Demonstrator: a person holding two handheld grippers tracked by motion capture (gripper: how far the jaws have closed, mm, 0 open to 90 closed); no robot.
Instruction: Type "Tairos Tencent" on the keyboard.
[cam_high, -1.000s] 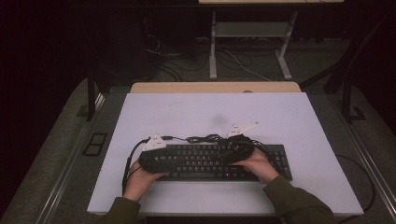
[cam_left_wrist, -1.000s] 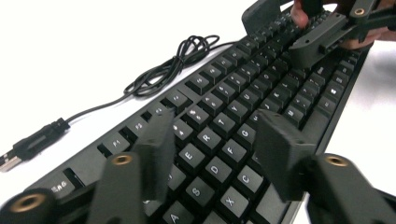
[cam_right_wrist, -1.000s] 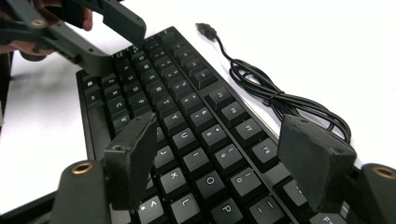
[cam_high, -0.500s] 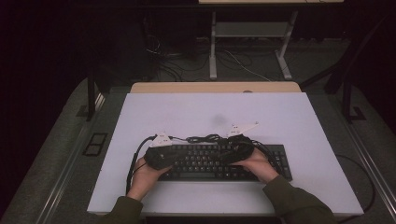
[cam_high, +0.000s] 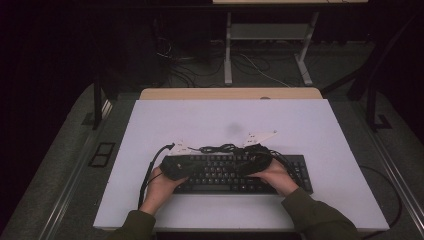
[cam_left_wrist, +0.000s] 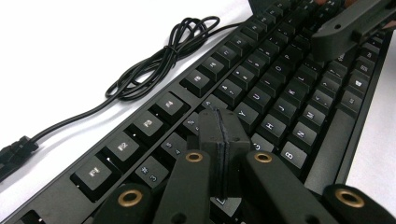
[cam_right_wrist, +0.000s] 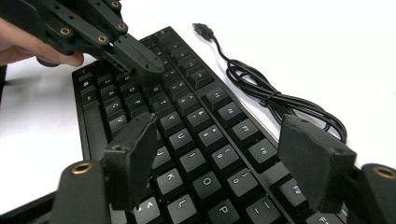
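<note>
The wide white rectangular table (cam_high: 225, 125) carries everything here, its bare top stretching toward twelve o'clock in the high view. On its near half, toward six o'clock, lies the long black plastic keyboard (cam_high: 225, 177) with white-lettered keys, set level and parallel to the table's front edge. Both of the person's hands come in from six o'clock and rest over it, the sleeves dark olive.

The left gripper (cam_left_wrist: 219, 135), a black two-jaw tool, sits over the keyboard's nine o'clock end in the high view. Its jaws have just been closing and now stand pressed flat together with nothing between them; in the left gripper view the joined tips point down at the letter keys near the number row, though whether they touch a key I cannot tell.

The right gripper (cam_right_wrist: 219, 154), of the same black build, hovers over the keyboard's three o'clock half. Its jaws stand wide apart with only keys below the gap, holding nothing. In the right gripper view the other tool shows at eleven o'clock.

The thin black keyboard cable (cam_high: 220, 148) lies in a loose bundle on the table just past the keyboard's far edge, at twelve o'clock from it, ending in a small black USB plug (cam_right_wrist: 201, 28) lying free on the white top.
</note>
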